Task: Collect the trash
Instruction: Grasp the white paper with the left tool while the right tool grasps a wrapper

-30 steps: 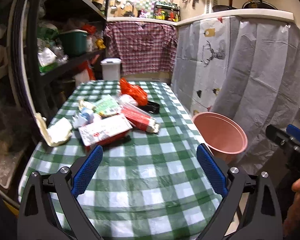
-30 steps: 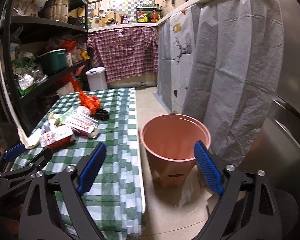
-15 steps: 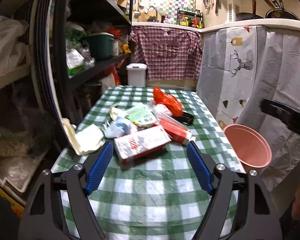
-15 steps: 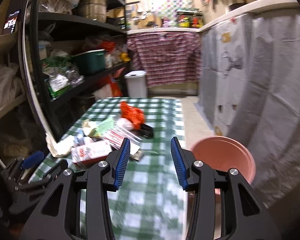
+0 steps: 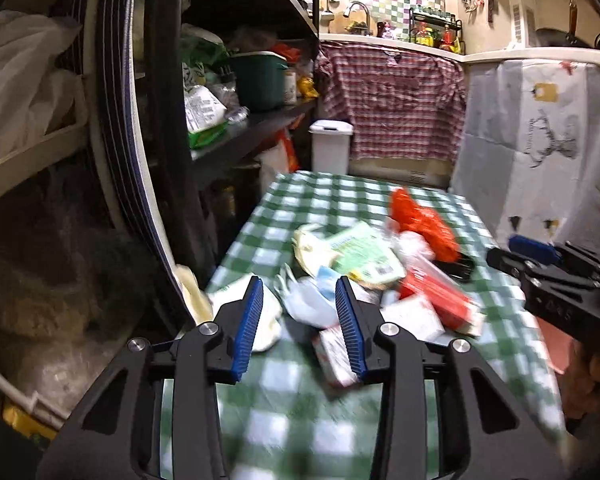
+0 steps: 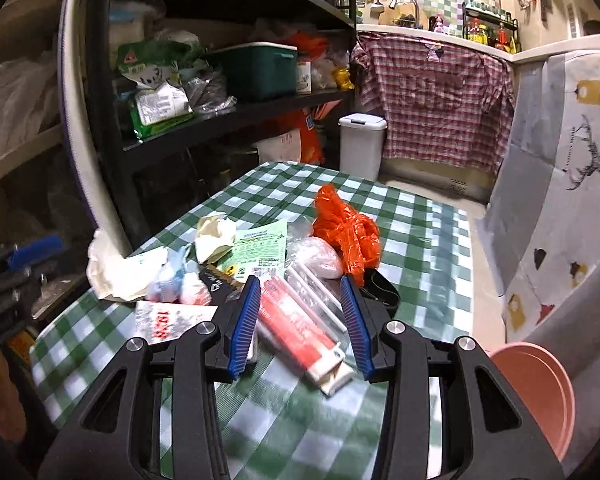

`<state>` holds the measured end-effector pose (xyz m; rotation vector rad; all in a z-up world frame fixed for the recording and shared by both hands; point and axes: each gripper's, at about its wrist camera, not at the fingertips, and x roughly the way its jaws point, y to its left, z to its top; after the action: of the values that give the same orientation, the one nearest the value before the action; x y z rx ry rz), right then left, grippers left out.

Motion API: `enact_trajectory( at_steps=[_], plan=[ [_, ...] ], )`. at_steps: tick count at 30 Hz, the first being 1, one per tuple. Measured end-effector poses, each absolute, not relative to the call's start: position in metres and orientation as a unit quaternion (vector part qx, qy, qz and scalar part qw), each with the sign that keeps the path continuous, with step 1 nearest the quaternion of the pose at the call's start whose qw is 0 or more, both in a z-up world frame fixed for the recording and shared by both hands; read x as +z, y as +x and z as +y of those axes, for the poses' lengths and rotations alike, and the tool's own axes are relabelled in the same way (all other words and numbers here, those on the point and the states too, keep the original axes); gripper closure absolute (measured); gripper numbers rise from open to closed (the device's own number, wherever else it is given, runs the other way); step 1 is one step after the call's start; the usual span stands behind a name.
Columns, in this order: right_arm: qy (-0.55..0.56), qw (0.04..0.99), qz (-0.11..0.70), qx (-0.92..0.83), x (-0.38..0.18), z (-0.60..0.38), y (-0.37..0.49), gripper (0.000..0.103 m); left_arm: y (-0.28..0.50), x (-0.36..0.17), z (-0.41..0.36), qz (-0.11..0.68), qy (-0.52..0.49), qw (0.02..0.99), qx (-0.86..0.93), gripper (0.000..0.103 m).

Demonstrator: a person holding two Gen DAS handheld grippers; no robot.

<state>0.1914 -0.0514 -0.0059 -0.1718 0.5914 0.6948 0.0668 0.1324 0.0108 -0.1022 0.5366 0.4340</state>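
While the trash lay heaped near the middle of the green-checked worktop (image 6: 416, 216), the right hand-held gripper (image 6: 300, 324) was seen closest to the red-and-white carton (image 6: 300, 328), which lay directly ahead of it and low between its blue pads. The long axis of that carton was judged to run from far left to near right, slanted across the line of the fingers rather than square to it, so a small twist of the wrist would probably be called for before closing. The jaws of the right hand-held gripper were held apart, with nothing clamped, and no contact with the carton could be confirmed. The left hand-held gripper (image 5: 298, 324) was likewise held apart and empty, with a crumpled white-and-blue wrapper (image 5: 310, 304) framed between its pads and a small red-and-white box (image 5: 336, 354) beside its right pad; blur made touching impossible to judge. An orange plastic bag (image 6: 346, 232) lay farther off, behind the pile. The pink bin (image 6: 536, 400) stood off the worktop's right edge, nearer the right hand, so that hand was judged better placed to carry the carton across.
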Motion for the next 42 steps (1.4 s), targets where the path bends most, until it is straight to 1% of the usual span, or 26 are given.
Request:
enact_trajectory(
  at_steps=[3,4,5,6,7,9,10,11,12,16,24,27,29,30,32,33,34,35,36,37,38,39,40,42],
  plan=[
    [-0.094,0.887,0.291,0.346,-0.022,-0.04,0.201,0.059,0.075,-0.007,0.148,0.265,-0.06,0.931,0.243,0.065],
    [-0.101,0.885,0.29,0.35,-0.027,-0.037,0.203,0.054,0.074,-0.012,0.152,0.265,-0.067,0.928,0.251,0.064],
    [-0.106,0.881,0.293,0.357,-0.032,-0.033,0.206,0.051,0.073,-0.019,0.155,0.265,-0.071,0.925,0.264,0.058],
    [-0.109,0.879,0.296,0.358,-0.036,-0.031,0.208,0.044,0.07,-0.024,0.158,0.265,-0.075,0.921,0.276,0.053],
    [-0.112,0.879,0.297,0.356,-0.042,-0.029,0.21,0.039,0.068,-0.03,0.163,0.27,-0.089,0.913,0.293,0.045],
    [-0.108,0.874,0.307,0.361,-0.048,-0.026,0.217,0.038,0.068,-0.036,0.171,0.275,-0.115,0.904,0.307,0.043],
    [-0.107,0.869,0.313,0.368,-0.053,-0.022,0.22,0.036,0.069,-0.037,0.173,0.275,-0.115,0.902,0.313,0.04],
    [-0.113,0.867,0.315,0.369,-0.057,-0.018,0.222,0.036,0.072,-0.037,0.173,0.276,-0.11,0.901,0.317,0.035],
    [-0.118,0.865,0.316,0.371,-0.059,-0.015,0.222,0.035,0.075,-0.039,0.175,0.277,-0.111,0.901,0.316,0.033],
    [-0.129,0.861,0.311,0.381,-0.06,-0.003,0.224,0.033,0.085,-0.047,0.176,0.284,-0.101,0.898,0.321,0.033],
    [-0.132,0.857,0.315,0.385,-0.063,-0.002,0.231,0.033,0.095,-0.055,0.19,0.298,-0.12,0.885,0.337,0.034],
    [-0.133,0.857,0.316,0.385,-0.065,-0.002,0.233,0.034,0.1,-0.058,0.195,0.303,-0.128,0.881,0.341,0.04],
    [-0.138,0.856,0.318,0.384,-0.066,-0.001,0.234,0.037,0.104,-0.06,0.199,0.304,-0.136,0.879,0.34,0.041],
    [-0.141,0.855,0.318,0.384,-0.067,0.0,0.234,0.041,0.105,-0.06,0.2,0.304,-0.136,0.879,0.341,0.042],
    [-0.145,0.854,0.316,0.386,-0.067,0.0,0.233,0.049,0.108,-0.061,0.201,0.306,-0.136,0.879,0.339,0.053],
    [-0.147,0.854,0.316,0.386,-0.066,0.001,0.233,0.056,0.11,-0.062,0.202,0.309,-0.138,0.878,0.337,0.057],
    [-0.147,0.854,0.316,0.387,-0.066,0.001,0.233,0.06,0.11,-0.062,0.202,0.311,-0.139,0.878,0.337,0.066],
    [-0.147,0.854,0.315,0.388,-0.065,0.0,0.232,0.062,0.111,-0.063,0.203,0.313,-0.139,0.876,0.338,0.074],
    [-0.147,0.854,0.314,0.389,-0.064,0.0,0.232,0.066,0.112,-0.063,0.203,0.315,-0.138,0.876,0.339,0.079],
    [-0.145,0.854,0.314,0.389,-0.063,-0.001,0.232,0.072,0.113,-0.062,0.202,0.315,-0.137,0.876,0.339,0.086],
    [-0.142,0.853,0.314,0.391,-0.061,-0.003,0.232,0.077,0.113,-0.061,0.202,0.314,-0.137,0.876,0.339,0.089],
    [-0.142,0.853,0.314,0.391,-0.06,-0.003,0.232,0.086,0.113,-0.06,0.202,0.313,-0.137,0.877,0.339,0.091],
    [-0.141,0.854,0.313,0.391,-0.058,-0.004,0.232,0.092,0.113,-0.059,0.2,0.311,-0.134,0.878,0.339,0.093],
    [-0.138,0.856,0.308,0.392,-0.053,-0.006,0.23,0.098,0.111,-0.055,0.198,0.306,-0.128,0.88,0.339,0.093]
  ],
)
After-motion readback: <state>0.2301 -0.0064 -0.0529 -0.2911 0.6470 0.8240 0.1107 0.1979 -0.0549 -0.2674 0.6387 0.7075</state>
